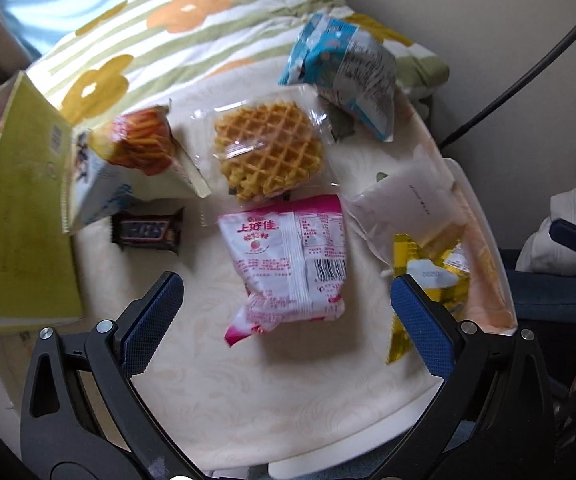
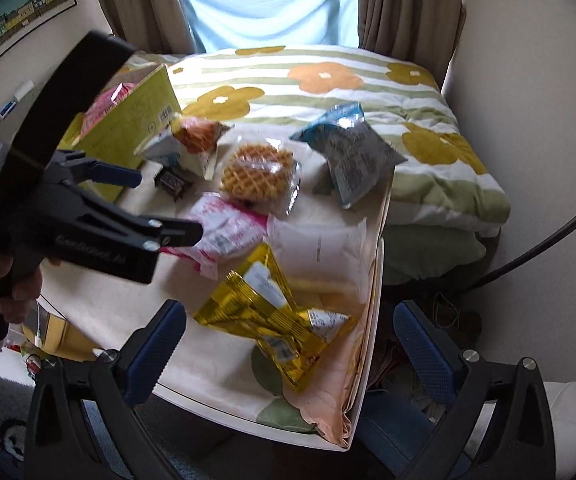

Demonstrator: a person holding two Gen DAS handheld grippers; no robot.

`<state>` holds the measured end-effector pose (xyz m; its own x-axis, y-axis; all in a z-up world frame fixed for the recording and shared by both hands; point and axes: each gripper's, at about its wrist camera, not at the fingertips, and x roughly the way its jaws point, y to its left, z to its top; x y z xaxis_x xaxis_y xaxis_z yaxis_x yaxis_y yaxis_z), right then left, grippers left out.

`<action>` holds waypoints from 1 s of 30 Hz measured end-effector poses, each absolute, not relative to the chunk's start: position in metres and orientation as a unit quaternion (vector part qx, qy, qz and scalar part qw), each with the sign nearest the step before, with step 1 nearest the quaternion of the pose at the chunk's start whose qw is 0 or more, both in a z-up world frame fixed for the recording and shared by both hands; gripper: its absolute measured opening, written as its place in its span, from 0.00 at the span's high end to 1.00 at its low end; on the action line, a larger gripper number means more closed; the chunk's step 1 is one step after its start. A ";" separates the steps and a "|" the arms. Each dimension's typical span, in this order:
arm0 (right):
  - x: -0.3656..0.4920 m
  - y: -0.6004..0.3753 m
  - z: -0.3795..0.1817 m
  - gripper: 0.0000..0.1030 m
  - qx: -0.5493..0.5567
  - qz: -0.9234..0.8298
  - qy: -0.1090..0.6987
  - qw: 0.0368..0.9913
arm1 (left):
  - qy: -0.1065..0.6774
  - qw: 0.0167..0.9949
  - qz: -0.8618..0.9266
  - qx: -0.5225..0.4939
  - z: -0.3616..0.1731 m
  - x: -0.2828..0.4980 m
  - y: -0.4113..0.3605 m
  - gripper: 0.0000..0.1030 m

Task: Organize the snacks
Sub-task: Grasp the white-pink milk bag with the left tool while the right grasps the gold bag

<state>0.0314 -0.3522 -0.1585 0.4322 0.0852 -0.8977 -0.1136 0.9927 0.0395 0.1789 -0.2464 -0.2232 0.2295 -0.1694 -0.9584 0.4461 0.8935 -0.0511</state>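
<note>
Snack packs lie scattered on a small table (image 1: 288, 400) with a cream cloth. My left gripper (image 1: 288, 320) hangs open just above a pink snack bag (image 1: 288, 264), its blue pads on either side of the bag's near end. Beyond lie a wrapped waffle (image 1: 267, 148), a chocolate bar (image 1: 147, 230), a fries bag (image 1: 139, 160) and a blue bag (image 1: 344, 72). My right gripper (image 2: 288, 344) stands open over the table's near right corner, around yellow foil packets (image 2: 263, 312) without touching them. The right wrist view also shows the left gripper (image 2: 169, 206) open by the pink bag (image 2: 223, 232).
An open green carton (image 1: 19, 220) stands at the table's left edge. A whitish translucent bag (image 1: 408, 200) lies by the right edge (image 2: 372, 300). A bed with a floral blanket (image 2: 328, 80) adjoins the far side. A curtained window lies beyond it.
</note>
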 end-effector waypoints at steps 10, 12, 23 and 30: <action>0.042 -0.341 -0.199 0.00 -0.092 0.092 0.555 0.822 | 0.633 0.743 -0.190 0.105 -0.276 0.204 -0.257 0.01; 0.045 -0.337 -0.204 0.00 -0.105 0.098 0.560 0.816 | 0.637 0.741 -0.187 0.103 -0.281 0.207 -0.257 0.04; 0.055 -0.322 -0.231 0.00 -0.164 0.129 0.578 0.789 | 0.638 0.733 -0.207 0.112 -0.291 0.205 -0.266 0.40; 0.058 -0.317 -0.246 0.13 -0.172 0.151 0.591 0.774 | 0.641 0.731 -0.212 0.102 -0.285 0.204 -0.258 0.53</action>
